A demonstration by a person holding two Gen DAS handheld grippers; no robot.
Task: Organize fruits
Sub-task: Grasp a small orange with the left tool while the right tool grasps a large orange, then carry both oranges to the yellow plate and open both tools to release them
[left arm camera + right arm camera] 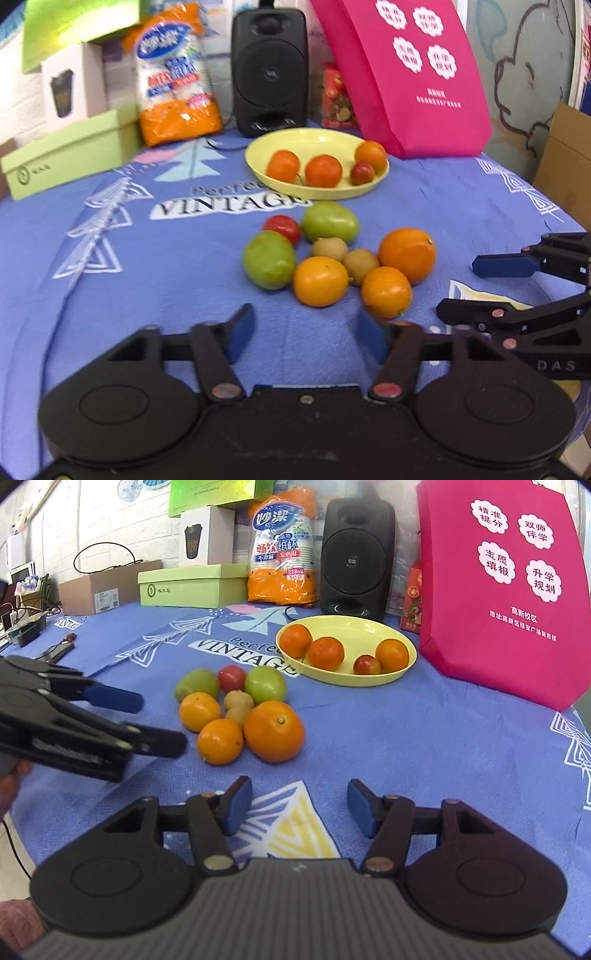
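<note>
A yellow plate (280, 146) (354, 627) at the back holds three oranges and a small red fruit (362, 172). In front of it a loose pile lies on the blue cloth: three oranges (320, 281), two green fruits (269, 259), a red fruit (282, 227) and two small brown fruits (329, 249). My left gripper (302, 330) is open and empty, just short of the pile; it shows at left in the right wrist view (136, 720). My right gripper (299, 806) is open and empty, right of the pile; it shows at right in the left wrist view (476, 286).
Along the back stand a black speaker (269, 70), an orange pack of paper cups (173, 77), a light green box (70, 151), a pink bag (410, 74) and a small red carton (334, 96). A cardboard box (565, 162) sits at far right.
</note>
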